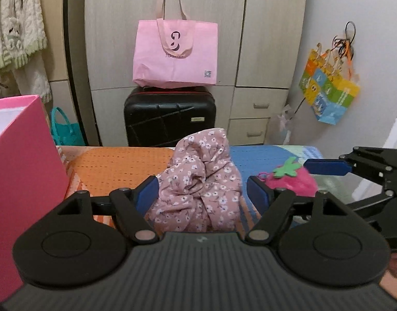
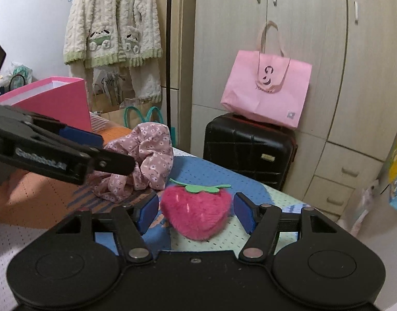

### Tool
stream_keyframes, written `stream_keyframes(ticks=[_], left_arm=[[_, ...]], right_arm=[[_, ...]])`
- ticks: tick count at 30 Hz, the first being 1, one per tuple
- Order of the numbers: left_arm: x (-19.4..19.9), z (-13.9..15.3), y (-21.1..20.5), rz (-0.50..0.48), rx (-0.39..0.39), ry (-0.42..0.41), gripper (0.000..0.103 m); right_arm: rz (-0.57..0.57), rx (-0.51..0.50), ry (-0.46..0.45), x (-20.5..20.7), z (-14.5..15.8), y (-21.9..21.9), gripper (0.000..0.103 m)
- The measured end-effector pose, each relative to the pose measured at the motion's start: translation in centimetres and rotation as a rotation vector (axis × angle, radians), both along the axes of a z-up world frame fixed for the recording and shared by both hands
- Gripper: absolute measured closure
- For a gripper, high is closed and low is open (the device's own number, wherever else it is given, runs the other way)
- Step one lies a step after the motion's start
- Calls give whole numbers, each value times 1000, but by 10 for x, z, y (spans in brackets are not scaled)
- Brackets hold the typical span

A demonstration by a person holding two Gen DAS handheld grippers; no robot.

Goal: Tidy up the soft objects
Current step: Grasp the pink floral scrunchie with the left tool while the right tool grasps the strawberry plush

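Note:
A crumpled pink floral cloth [image 1: 198,181] lies on the patterned bed cover [image 1: 115,165]. My left gripper [image 1: 202,195] stands open around it, the left pad at the cloth's edge and the right pad clear of it. A fluffy pink strawberry plush [image 2: 196,212] with a green leaf top lies to the right of the cloth. It sits between the pads of my open right gripper [image 2: 196,212], with a gap on each side. The strawberry [image 1: 291,181] also shows in the left wrist view, beside one blue pad [image 1: 325,167] of the right gripper.
An open pink box [image 1: 22,168] stands on the bed at the left. Beyond the bed's far edge a black suitcase [image 1: 170,116] carries a pink tote bag [image 1: 175,51] against the wardrobe. A fleece robe [image 2: 113,26] hangs at the back left.

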State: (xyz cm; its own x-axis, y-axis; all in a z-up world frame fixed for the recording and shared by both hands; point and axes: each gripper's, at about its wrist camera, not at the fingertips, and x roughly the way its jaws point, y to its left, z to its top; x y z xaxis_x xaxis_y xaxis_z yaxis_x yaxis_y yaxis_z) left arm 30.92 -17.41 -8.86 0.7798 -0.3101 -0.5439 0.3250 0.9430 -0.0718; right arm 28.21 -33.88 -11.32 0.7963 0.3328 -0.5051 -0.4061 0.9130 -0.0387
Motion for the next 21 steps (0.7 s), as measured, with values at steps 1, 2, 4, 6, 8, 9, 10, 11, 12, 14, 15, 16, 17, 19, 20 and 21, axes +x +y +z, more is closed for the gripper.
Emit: stream_keyframes(ticks=[1,2,4,6,8,9,10,11,12,14,15,16,17,19,20,21], left_arm=[[1,-2,-2,10,20,-14,29],[1,-4,-3,14,40,-27,28],[3,-8,-6,2,67,-26,25],[6,-13,-9,5,78,-3,25],[9,-20,-11,17,89,12,25],[10,-23,-12,25,96,15,25],[11,-26,-12,33,106,17,25],[11,-26,-12,36,103,21,25],[11,-26,-10,37,94,21,25],[13,-26,-8,49,81,27,25],[13,-26,-7,51,81,29,28],[13,-27,-8,59,88,26,36],[13,-26,-8,63,100,21,40],[11,-26,-8,59,111,13,58],[11,-25,-8,57,110,13,62],[10,-25,-7,55,109,13,72]], right_arm=[[14,2,12,3,-2,0,33],[25,8,24,6,-4,0,32],[21,22,36,11,-7,-1,31],[8,33,48,16,-11,-3,31],[5,52,56,18,-14,-5,31],[1,57,61,19,-15,-6,31],[-16,57,67,20,-16,-6,32],[-19,58,66,20,-16,-6,32],[-17,61,63,19,-16,-6,32],[-12,63,56,19,-16,-6,33],[-13,62,56,19,-16,-5,35],[-17,58,59,20,-16,-4,39],[-22,54,63,20,-17,-4,40],[-27,43,66,20,-19,-3,43],[-29,32,64,20,-19,-2,44],[-33,27,61,19,-19,0,45]])
